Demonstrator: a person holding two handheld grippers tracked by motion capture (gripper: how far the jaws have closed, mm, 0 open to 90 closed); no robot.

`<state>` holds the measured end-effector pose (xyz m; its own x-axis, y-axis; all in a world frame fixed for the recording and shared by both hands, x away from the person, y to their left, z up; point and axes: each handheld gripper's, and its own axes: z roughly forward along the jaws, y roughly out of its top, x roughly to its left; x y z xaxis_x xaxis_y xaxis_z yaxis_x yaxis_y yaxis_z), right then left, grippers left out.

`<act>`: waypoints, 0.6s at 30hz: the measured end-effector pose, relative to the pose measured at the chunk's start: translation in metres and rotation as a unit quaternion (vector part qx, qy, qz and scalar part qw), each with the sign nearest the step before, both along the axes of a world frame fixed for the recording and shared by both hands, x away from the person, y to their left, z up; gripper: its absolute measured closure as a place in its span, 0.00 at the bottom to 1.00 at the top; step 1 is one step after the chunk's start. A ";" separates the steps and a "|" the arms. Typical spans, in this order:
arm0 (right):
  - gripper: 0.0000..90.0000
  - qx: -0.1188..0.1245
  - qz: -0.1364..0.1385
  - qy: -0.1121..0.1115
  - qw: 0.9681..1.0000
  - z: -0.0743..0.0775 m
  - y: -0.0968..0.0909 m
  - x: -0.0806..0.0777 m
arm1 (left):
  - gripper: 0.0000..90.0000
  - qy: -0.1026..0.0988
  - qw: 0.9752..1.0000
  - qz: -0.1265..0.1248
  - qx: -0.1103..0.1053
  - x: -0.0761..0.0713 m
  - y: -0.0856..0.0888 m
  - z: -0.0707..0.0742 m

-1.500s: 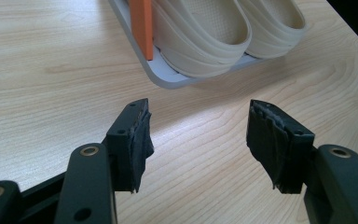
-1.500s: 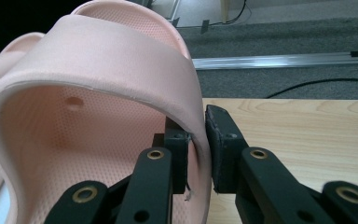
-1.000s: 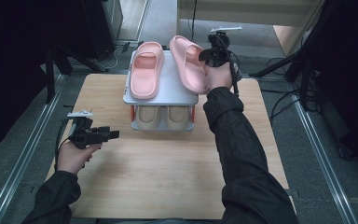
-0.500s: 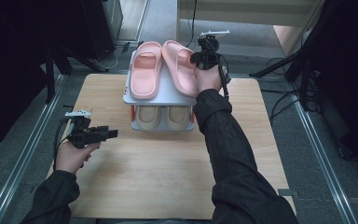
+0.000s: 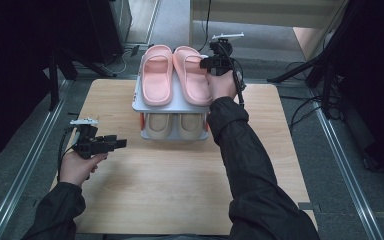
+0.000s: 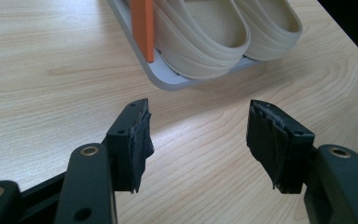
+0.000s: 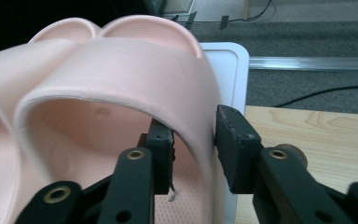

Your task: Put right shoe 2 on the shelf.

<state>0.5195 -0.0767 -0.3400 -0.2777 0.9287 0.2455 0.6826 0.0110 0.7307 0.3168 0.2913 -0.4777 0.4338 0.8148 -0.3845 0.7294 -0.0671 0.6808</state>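
Two pink slippers lie side by side on the top shelf (image 5: pixel 175 107) of a small two-tier rack: the left one (image 5: pixel 156 75) and the right one (image 5: pixel 192 77). My right gripper (image 5: pixel 207 62) is at the right slipper's strap (image 7: pixel 135 65). One jaw is under the strap and the other outside it. The jaws have just been opening, and the inner pad stands off the strap. My left gripper (image 5: pixel 122 143) hovers open over the bare tabletop, left of the rack, with nothing between its fingers (image 6: pixel 198 140).
A pair of beige slippers (image 5: pixel 174 125) fills the rack's lower shelf (image 6: pixel 168 81), beside an orange post (image 6: pixel 143 28). The wooden table (image 5: pixel 180 190) spreads in front of the rack. Metal rails and cables run along both sides of the floor.
The right pink slipper, held tilted at the rack's right edge, has swung left and now lies flat beside the other. The right jaws have spread off the strap. The left hand stayed still.
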 end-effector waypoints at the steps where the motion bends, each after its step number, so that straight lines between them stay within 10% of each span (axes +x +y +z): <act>1: 0.72 -0.002 0.005 0.000 1.000 0.000 0.001 -0.001 | 0.44 0.001 1.000 -0.001 0.000 0.000 0.000 0.000; 11: 0.66 0.004 0.049 -0.017 0.999 0.004 -0.004 -0.013 | 0.44 0.001 1.000 0.001 0.001 0.000 0.001 0.000; 18: 0.84 0.005 0.087 -0.018 0.996 0.012 -0.019 -0.026 | 0.45 -0.004 1.000 0.003 -0.001 0.000 0.005 0.002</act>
<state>0.4939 -0.0958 -0.3279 -0.4439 0.8628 0.2419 0.6440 0.1195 0.7557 0.3165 0.2962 -0.4761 0.4320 0.8166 -0.3828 0.7246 -0.0615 0.6864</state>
